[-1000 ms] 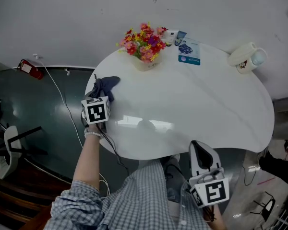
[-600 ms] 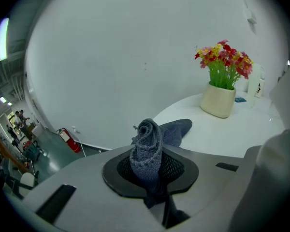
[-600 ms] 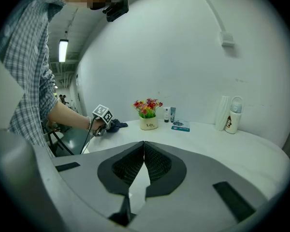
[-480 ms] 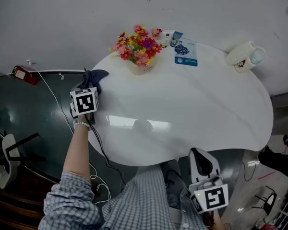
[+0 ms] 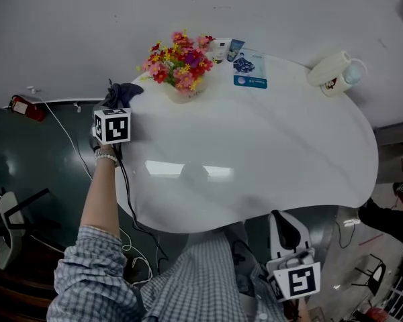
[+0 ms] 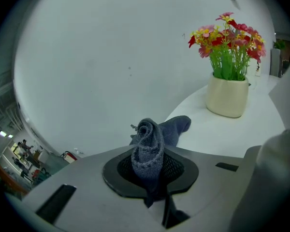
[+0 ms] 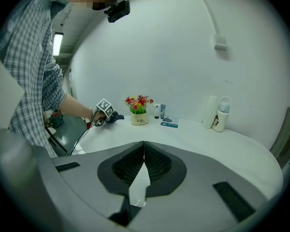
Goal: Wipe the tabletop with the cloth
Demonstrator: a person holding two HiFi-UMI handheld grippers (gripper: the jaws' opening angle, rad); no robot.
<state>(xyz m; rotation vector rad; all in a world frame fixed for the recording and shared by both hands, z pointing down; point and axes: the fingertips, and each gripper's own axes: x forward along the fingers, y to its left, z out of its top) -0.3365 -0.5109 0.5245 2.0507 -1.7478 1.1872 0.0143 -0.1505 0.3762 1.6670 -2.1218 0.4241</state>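
A dark blue cloth (image 5: 119,94) is bunched at the far left rim of the round white table (image 5: 269,153). My left gripper (image 5: 117,104) is shut on it; in the left gripper view the rolled cloth (image 6: 150,146) stands pinched between the dark pads (image 6: 176,166), its loose end trailing onto the tabletop (image 6: 241,129). My right gripper (image 5: 287,232) hangs off the table's near edge beside the person's checked shirt. In the right gripper view its jaws meet, shut on nothing (image 7: 143,159), pointing across the table.
A pot of red and yellow flowers (image 5: 178,69) stands close to the right of the cloth. Behind it are small bottles (image 5: 223,47) and a blue card (image 5: 248,70). White cups (image 5: 336,72) sit at the far right. A cable (image 5: 124,193) hangs over the left edge.
The left gripper has dragged the cloth leftward and farther away along the table's left rim. The right gripper has stayed low by the near edge.
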